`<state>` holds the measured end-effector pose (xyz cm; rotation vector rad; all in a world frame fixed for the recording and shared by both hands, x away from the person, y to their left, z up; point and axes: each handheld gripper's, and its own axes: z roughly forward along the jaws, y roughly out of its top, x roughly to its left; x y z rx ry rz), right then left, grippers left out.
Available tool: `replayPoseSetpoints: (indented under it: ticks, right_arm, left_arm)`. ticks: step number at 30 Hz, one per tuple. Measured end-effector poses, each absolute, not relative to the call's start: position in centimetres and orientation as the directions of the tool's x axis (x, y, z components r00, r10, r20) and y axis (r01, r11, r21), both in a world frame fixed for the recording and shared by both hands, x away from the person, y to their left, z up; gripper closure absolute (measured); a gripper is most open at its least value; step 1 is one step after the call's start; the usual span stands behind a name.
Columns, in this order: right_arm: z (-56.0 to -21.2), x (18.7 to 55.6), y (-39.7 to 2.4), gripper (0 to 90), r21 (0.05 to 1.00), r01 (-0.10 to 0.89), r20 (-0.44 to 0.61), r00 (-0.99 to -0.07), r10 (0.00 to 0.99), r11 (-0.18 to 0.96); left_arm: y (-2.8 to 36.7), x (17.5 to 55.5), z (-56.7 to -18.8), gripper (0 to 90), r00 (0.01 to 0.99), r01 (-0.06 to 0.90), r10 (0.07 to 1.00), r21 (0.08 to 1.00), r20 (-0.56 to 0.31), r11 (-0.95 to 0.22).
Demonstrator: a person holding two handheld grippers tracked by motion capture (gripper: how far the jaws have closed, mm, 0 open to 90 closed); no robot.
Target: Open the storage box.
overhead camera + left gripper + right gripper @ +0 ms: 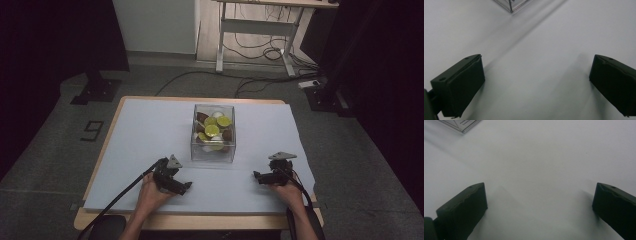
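A clear plastic box (213,150) stands mid-table on the white sheet, holding several yellow-green, brown and white pieces (212,130). My left gripper (185,187) rests low on the sheet in front of the box and to its left, jaws wide apart with nothing between them. Its own view shows the left gripper (536,82) over bare sheet, with a corner of the box (511,5) at the top. My right gripper (256,175) lies in front of the box to its right, also open and holding nothing. In its view the right gripper (539,207) faces bare sheet, a box corner (461,126) at top left.
The white sheet (140,135) covers a wooden table (100,220) whose edge shows at the front and left. A white desk frame (255,30) with cables stands on the floor beyond. Dark stands (95,90) flank the far corners.
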<state>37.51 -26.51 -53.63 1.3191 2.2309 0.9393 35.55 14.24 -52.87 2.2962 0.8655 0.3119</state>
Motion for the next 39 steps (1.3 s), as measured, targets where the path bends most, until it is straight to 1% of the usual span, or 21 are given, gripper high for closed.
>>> replayPoseSetpoints:
  ticks: [18, 22, 27, 29, 33, 39]
  right_arm:
    - [-53.5, 37.7, -26.5, 0.0, 0.699, 0.624, 0.006, -0.494, 0.869, 0.35]
    - [-53.2, 37.6, -26.4, 3.5, 0.696, 0.62, 0.0, -0.504, 0.864, 0.362]
    - [-53.0, 37.4, -26.2, 3.9, 0.696, 0.612, -0.001, -0.522, 0.853, 0.375]
    - [-52.6, 37.1, -25.9, 3.8, 0.712, 0.591, 0.009, -0.547, 0.837, 0.379]
    - [-52.4, 37.0, -25.7, 2.3, 0.708, 0.597, 0.034, -0.562, 0.826, 0.377]
    - [-52.0, 36.7, -25.4, 0.0, 0.716, 0.579, 0.029, -0.582, 0.813, 0.389]
  left_arm:
    - [14.2, 35.5, -52.9, 0.0, 0.752, 0.501, 0.659, 0.655, -0.008, -0.565]
    - [14.2, 35.5, -52.9, 0.0, 0.751, 0.502, 0.66, 0.656, -0.007, -0.564]
    - [14.2, 35.5, -52.8, 0.0, 0.746, 0.506, 0.665, 0.657, -0.009, -0.559]
    - [14.1, 35.4, -52.7, 0.7, 0.751, 0.506, 0.66, 0.665, -0.025, -0.55]
    - [14.2, 35.3, -51.9, 0.9, 0.756, 0.492, 0.654, 0.693, -0.039, -0.527]
    - [14.3, 35.2, -51.0, 3.1, 0.768, 0.476, 0.637, 0.723, -0.064, -0.501]
